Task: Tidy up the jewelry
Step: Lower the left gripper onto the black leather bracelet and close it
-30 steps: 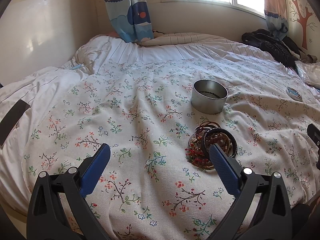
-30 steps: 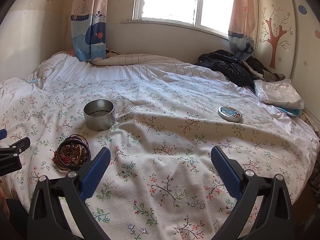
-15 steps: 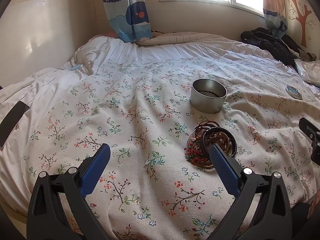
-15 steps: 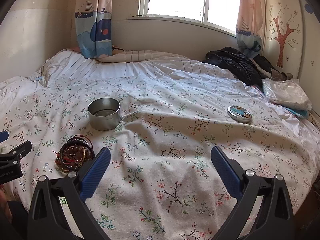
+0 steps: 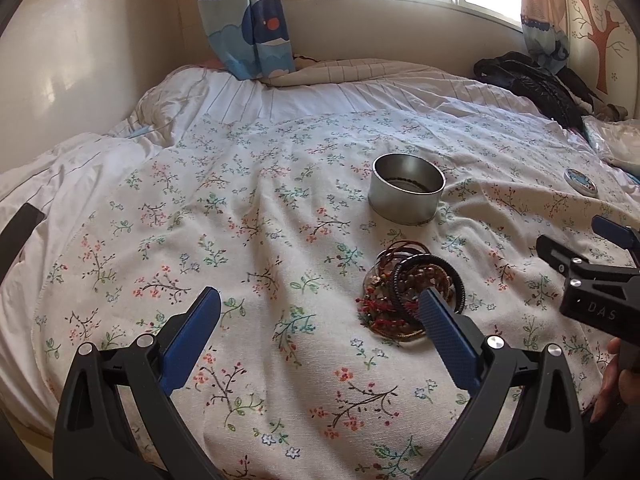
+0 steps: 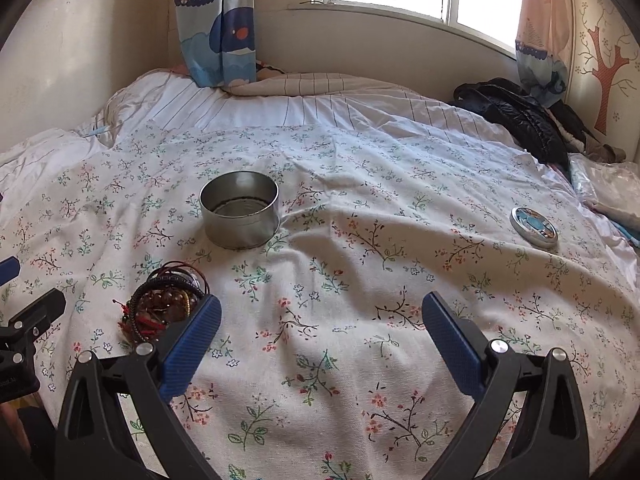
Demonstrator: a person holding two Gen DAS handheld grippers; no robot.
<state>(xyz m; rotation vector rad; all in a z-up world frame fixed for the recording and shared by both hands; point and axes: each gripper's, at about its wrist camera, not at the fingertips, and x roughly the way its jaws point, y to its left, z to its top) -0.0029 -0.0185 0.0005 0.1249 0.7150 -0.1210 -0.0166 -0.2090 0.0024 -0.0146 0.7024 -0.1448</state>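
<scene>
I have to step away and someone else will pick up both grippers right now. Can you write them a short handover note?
Left gripper: open, holding nothing, its right finger just in front of the bracelet pile.
Right gripper: open, holding nothing, over bare floral bedspread.
Things: bracelets heaped together on the bed; round metal tin behind them, uncovered, something dark in its bottom; its lid lies apart, far right.
Done: nothing gripped yet.
Left: move the bracelets into the tin, then probably fit the lid.

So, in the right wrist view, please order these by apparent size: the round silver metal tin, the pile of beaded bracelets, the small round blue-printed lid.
1. Round silver metal tin, largest.
2. Pile of beaded bracelets, partly hidden by a finger and nearer the camera, so only roughly second.
3. Small round blue-printed lid, smallest.
</scene>
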